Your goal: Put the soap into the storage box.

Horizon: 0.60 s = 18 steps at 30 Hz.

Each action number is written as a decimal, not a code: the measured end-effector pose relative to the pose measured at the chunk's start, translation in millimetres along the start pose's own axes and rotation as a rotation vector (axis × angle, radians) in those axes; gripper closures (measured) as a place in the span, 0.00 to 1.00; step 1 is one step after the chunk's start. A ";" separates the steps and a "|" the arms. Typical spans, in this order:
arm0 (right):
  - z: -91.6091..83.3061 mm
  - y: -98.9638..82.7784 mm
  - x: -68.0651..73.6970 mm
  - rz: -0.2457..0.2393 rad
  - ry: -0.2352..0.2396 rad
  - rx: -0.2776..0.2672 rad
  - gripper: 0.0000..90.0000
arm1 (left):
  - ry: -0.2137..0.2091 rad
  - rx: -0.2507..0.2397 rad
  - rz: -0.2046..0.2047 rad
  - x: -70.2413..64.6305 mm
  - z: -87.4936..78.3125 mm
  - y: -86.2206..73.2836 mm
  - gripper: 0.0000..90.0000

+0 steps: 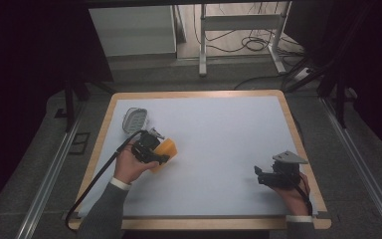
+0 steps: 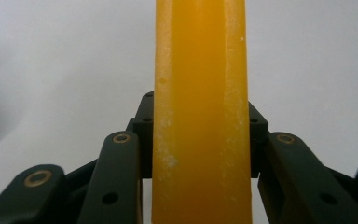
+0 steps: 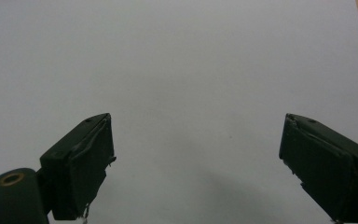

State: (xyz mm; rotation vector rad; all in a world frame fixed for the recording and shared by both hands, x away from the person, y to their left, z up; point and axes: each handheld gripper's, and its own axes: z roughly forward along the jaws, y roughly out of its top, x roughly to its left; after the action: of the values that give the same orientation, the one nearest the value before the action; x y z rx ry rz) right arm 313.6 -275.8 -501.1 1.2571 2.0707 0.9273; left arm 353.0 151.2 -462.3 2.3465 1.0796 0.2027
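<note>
An orange-yellow bar (image 1: 168,148) is held just over the white mat at the table's left, with my left gripper (image 1: 155,150) shut on it. In the left gripper view the bar (image 2: 200,70) stands upright between the two black jaws of the left gripper (image 2: 201,119), its surface flecked with white. Just beyond it, to the upper left, lies a grey ridged oval dish (image 1: 135,118). My right gripper (image 1: 260,175) rests low at the table's right front. In its own view the right gripper (image 3: 198,158) is open over bare mat, nothing between its jaws.
The white mat (image 1: 219,134) covers a table with a wooden rim (image 1: 298,144). Beyond the far edge stand a white metal frame (image 1: 238,30) and loose cables (image 1: 253,45) on the floor. A black cable (image 1: 94,179) trails from the left gripper over the front-left edge.
</note>
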 end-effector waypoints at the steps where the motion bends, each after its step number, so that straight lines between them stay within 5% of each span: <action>1: 0.5 -0.4 -0.4 -0.002 0.000 0.002 0.11 | -0.007 -0.001 -0.002 2.3 -0.3 0.5 0.67; 18: 0.7 -0.5 -0.1 -0.001 -0.002 0.003 0.11 | 0.022 -0.004 -0.053 30.0 -10.3 4.6 0.67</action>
State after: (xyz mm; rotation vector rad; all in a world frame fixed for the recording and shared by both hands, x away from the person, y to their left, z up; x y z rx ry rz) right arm 313.9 -275.8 -502.0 1.2573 2.0722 0.9224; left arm 372.4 175.2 -453.9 2.3147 1.1494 0.2114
